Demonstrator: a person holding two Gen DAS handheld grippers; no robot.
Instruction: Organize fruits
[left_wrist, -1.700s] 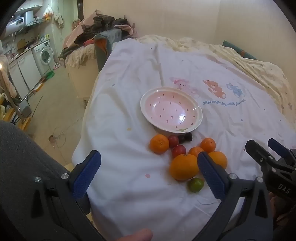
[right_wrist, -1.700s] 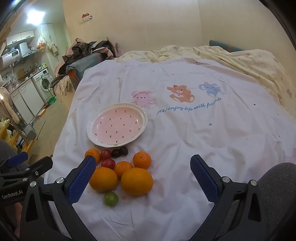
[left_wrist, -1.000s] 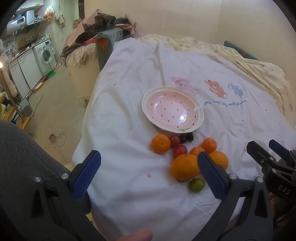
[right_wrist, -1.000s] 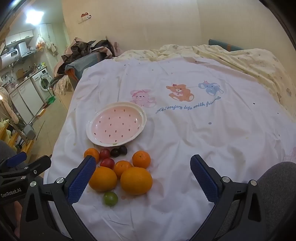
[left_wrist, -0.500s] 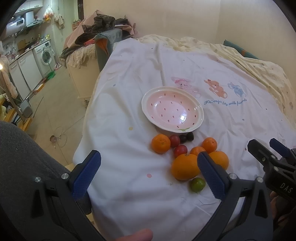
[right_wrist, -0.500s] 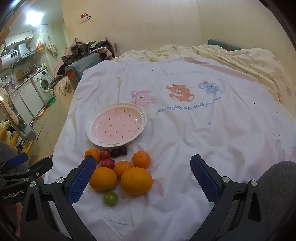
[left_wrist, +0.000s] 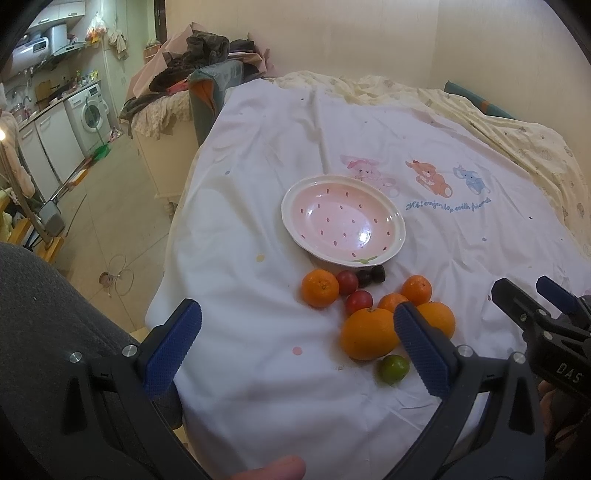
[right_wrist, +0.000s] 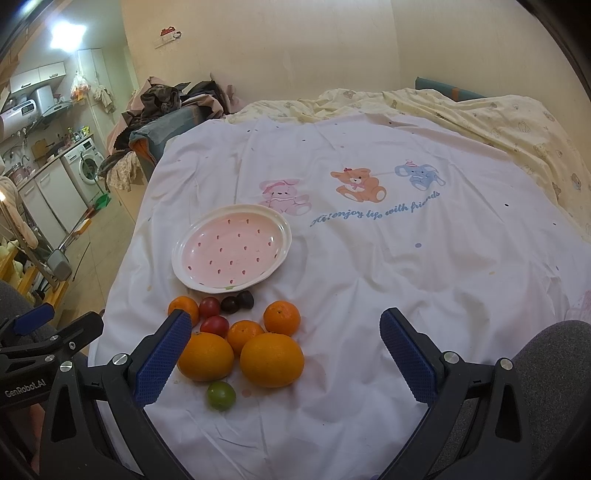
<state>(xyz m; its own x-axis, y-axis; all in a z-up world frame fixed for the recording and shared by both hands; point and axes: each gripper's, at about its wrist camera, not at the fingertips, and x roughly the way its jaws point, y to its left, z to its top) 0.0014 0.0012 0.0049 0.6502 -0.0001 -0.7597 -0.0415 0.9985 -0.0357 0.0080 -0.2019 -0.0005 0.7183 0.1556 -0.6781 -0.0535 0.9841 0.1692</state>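
My left gripper (left_wrist: 295, 349) and right gripper (right_wrist: 286, 354) stay spread wide, empty, barely shifted. The round pink strawberry-print plate (right_wrist: 184, 254) remains bare; the cluster of oranges (right_wrist: 272, 359) lies untouched just near of it.

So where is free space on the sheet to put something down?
Free: right of the plate, below the blue printed lettering; also left of the leftmost mandarin. Crowded: the fruit cluster just under the plate, down to the green lime.
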